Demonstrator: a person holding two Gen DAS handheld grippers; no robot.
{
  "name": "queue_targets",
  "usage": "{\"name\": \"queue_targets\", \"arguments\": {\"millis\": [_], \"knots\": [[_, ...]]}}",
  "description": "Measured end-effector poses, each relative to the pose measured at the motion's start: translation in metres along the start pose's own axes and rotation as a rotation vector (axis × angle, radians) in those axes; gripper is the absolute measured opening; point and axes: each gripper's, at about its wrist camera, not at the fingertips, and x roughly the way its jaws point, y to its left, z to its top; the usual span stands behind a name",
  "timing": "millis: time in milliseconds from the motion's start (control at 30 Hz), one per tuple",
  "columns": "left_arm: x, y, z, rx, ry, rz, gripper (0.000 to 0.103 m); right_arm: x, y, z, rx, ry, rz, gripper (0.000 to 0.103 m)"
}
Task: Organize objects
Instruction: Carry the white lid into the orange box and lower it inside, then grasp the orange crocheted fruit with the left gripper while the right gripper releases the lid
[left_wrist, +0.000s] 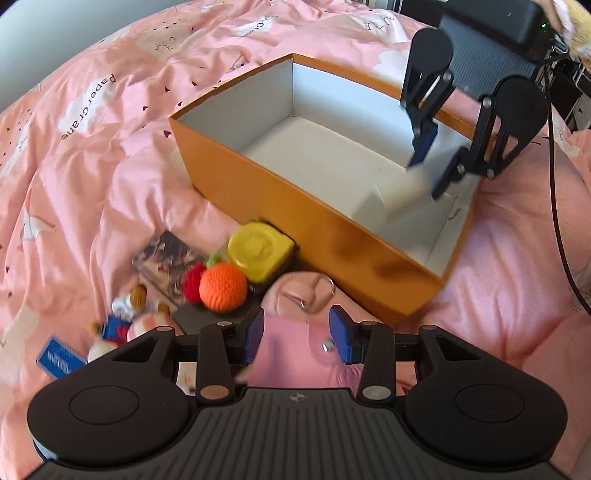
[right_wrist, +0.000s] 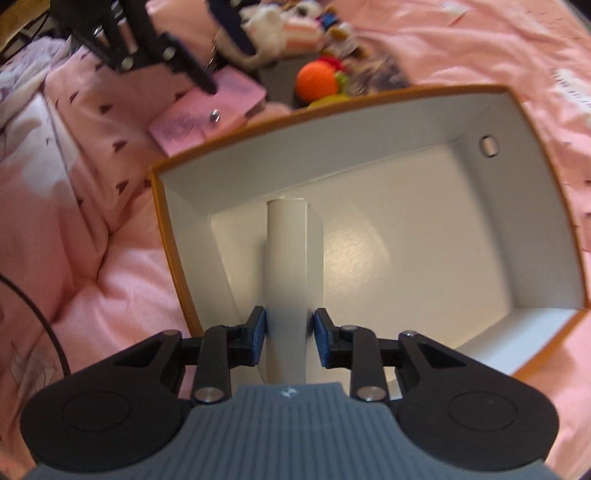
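Observation:
An orange box (left_wrist: 295, 206) with a white inside lies open on the pink bed; it also shows in the right wrist view (right_wrist: 546, 173). My right gripper (right_wrist: 289, 338) is shut on a long white carton (right_wrist: 291, 266) and holds it inside the box, its far end near the floor; it also shows in the left wrist view (left_wrist: 426, 173). My left gripper (left_wrist: 297, 338) is open and empty above a pink pouch (left_wrist: 291, 354) with a metal snap. Beside it lie an orange crochet ball (left_wrist: 222, 288), a yellow tape measure (left_wrist: 258, 249) and small plush toys (left_wrist: 122, 325).
A picture card (left_wrist: 166, 258) and a blue label (left_wrist: 59, 360) lie left of the toys. A black cable (left_wrist: 557, 221) runs along the right of the box. The pink quilt (left_wrist: 92, 166) is rumpled all around.

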Motion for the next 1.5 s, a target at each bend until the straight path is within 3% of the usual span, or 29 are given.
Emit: {"name": "queue_targets", "arguments": {"millis": [267,467,600,800,900,1033,1200,1367,1500], "knots": [[0.018,0.0,0.015,0.024,0.014,-0.031,0.049,0.039,-0.027,0.017,-0.102,0.131,0.261,0.03],[0.024,0.008,0.017,-0.001,0.032,-0.041,0.049,0.058,-0.026,0.038,-0.205,0.16,0.409,0.031],[0.031,0.011,0.017,-0.002,0.05,-0.048,0.049,0.066,-0.031,0.046,-0.21,0.179,0.455,0.031],[0.047,0.013,0.017,0.023,0.081,-0.049,0.049,0.055,-0.032,0.042,-0.191,0.139,0.388,0.032],[0.052,0.017,0.02,0.049,0.061,-0.037,0.061,0.047,-0.036,0.038,-0.162,0.116,0.348,0.033],[0.057,0.017,0.026,0.159,0.045,0.022,0.062,0.044,-0.038,0.033,-0.139,0.113,0.291,0.047],[0.058,0.022,0.031,0.232,0.043,0.077,0.069,0.049,-0.039,0.027,-0.122,0.102,0.263,0.05],[0.074,0.036,0.034,0.239,0.089,0.126,0.069,0.051,-0.037,0.025,-0.13,0.078,0.234,0.05],[0.08,0.047,0.037,0.213,0.116,0.092,0.07,0.053,-0.035,0.022,-0.132,0.074,0.242,0.061]]}}
